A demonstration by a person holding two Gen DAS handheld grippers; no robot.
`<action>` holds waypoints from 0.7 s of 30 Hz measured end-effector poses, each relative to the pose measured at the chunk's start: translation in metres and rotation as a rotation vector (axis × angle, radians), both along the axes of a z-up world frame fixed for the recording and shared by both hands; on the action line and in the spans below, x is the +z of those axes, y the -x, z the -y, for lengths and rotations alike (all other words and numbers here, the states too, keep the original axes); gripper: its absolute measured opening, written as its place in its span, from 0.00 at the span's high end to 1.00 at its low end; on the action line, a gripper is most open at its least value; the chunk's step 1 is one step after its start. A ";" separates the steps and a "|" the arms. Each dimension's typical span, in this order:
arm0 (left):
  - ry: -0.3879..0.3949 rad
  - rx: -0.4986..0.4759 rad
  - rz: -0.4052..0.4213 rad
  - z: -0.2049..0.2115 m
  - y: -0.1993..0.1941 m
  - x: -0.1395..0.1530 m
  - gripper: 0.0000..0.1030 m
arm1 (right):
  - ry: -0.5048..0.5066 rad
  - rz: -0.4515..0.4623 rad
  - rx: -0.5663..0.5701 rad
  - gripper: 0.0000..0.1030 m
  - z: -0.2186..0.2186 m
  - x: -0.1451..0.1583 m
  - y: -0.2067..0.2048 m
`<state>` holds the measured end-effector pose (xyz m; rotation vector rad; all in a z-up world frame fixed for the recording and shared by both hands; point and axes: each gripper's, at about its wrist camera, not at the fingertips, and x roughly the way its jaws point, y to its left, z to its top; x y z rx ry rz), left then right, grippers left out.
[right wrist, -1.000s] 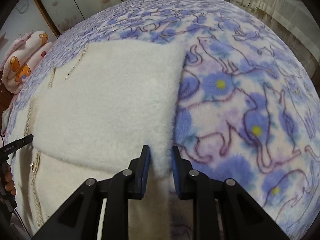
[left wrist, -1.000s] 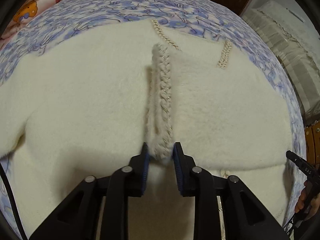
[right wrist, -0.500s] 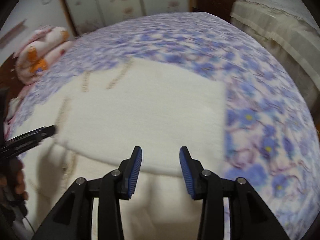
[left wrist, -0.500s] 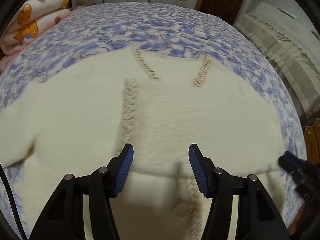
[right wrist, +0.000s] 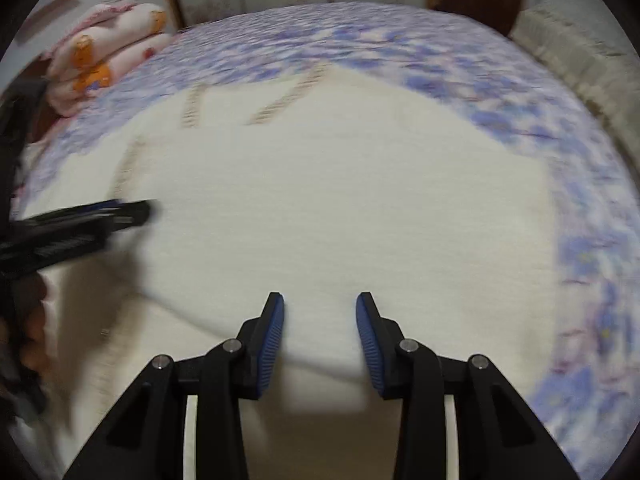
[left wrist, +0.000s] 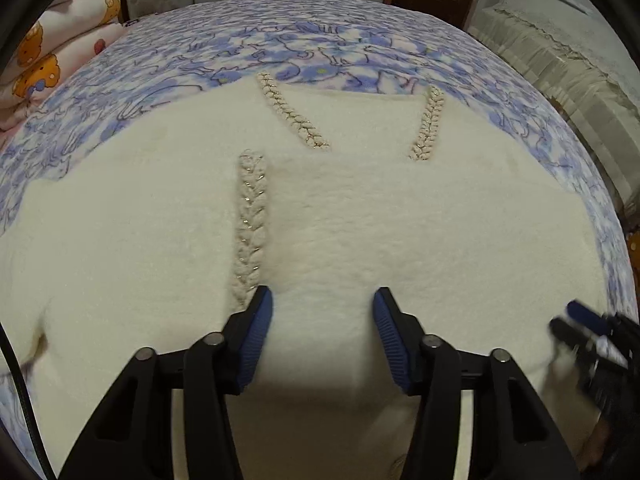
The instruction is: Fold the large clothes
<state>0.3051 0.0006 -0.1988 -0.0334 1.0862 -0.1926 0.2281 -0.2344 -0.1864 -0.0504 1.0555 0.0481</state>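
Both of my hand-held grippers have let go since a second ago: the left hand-held gripper (left wrist: 322, 312) then pinched the braided cuff (left wrist: 251, 224) of the sleeve, and the right hand-held gripper (right wrist: 320, 314) pinched the fold's right-hand edge. Now each stands part open with nothing between its pads. The left jaws opened wide and have just been closing a little; the right likewise, by less.

The cream fleece cardigan (left wrist: 400, 220) lies flat on the bed (left wrist: 320, 48), over the blue cat-print blanket, its V-neck trim (left wrist: 292, 116) at the far side. One sleeve is folded across the chest, its long axis running left to right before me; its cuff braid points away, just left of my left fingertips. The other sleeve spreads out to the left, not yet folded, and is nearer my left hand. My right hand-held gripper hovers over the folded sleeve near its right edge; this view is blurred. A folded pink quilt (left wrist: 52, 52) sits well apart at the far left.
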 end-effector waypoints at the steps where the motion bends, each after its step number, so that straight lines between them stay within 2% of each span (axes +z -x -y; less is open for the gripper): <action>1: 0.002 -0.009 0.001 -0.004 0.001 0.000 0.57 | 0.001 -0.004 -0.031 0.65 0.022 -0.002 0.003; 2: 0.002 -0.019 0.002 -0.006 0.002 0.000 0.58 | -0.016 -0.012 -0.045 0.73 0.033 -0.002 0.005; 3: -0.001 -0.029 0.005 -0.007 0.004 0.000 0.58 | -0.059 -0.023 -0.057 0.88 0.052 -0.001 0.008; 5: -0.016 -0.035 0.009 -0.006 0.006 0.001 0.58 | -0.061 -0.031 -0.087 0.95 0.066 0.003 0.013; 8: -0.040 -0.034 0.011 -0.003 0.004 0.001 0.58 | -0.055 -0.042 -0.091 0.95 0.069 0.006 0.015; 12: -0.039 -0.026 0.001 -0.003 0.003 0.002 0.58 | -0.019 -0.044 -0.097 0.92 0.058 0.003 0.012; 21: -0.053 -0.041 -0.017 -0.001 0.004 0.005 0.58 | 0.015 -0.048 -0.093 0.91 0.053 0.004 0.014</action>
